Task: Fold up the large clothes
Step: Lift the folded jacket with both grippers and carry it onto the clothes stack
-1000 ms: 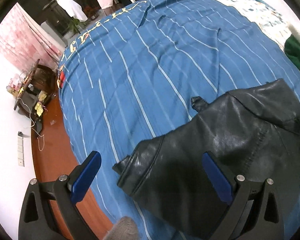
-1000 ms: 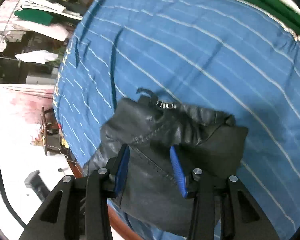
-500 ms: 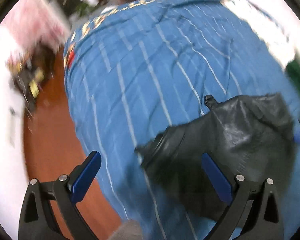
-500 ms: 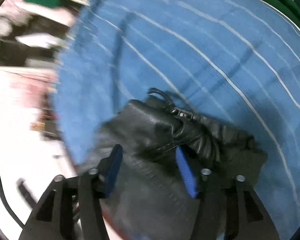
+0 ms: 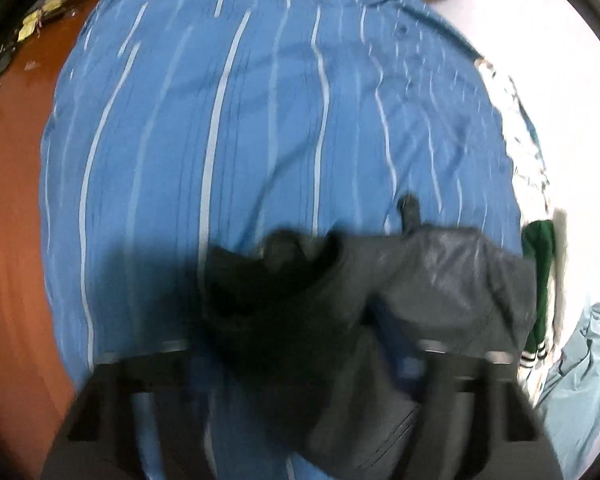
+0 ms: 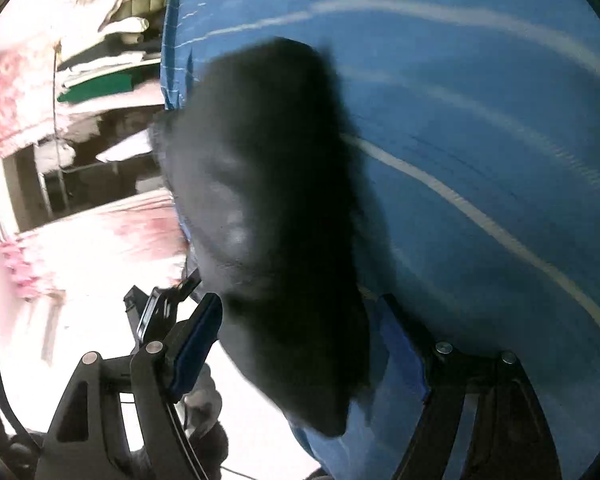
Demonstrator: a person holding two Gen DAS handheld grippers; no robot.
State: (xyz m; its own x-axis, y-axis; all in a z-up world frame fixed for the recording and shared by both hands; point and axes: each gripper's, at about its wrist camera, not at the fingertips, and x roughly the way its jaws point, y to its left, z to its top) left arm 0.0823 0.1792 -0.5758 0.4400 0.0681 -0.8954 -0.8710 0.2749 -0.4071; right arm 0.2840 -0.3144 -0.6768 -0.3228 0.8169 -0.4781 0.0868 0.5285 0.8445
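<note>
Black jacket [image 5: 440, 280] (blurred) on striped bedspread [image 5: 260, 120]

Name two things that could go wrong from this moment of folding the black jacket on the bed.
1. The black jacket lies bunched near the edge of the blue striped bedspread, with wooden floor below; a pull could drag it off.
2. Both views are motion-blurred, so the left gripper or right gripper, each open around the jacket, may close on a thick bunch and leave the fold uneven.
</note>
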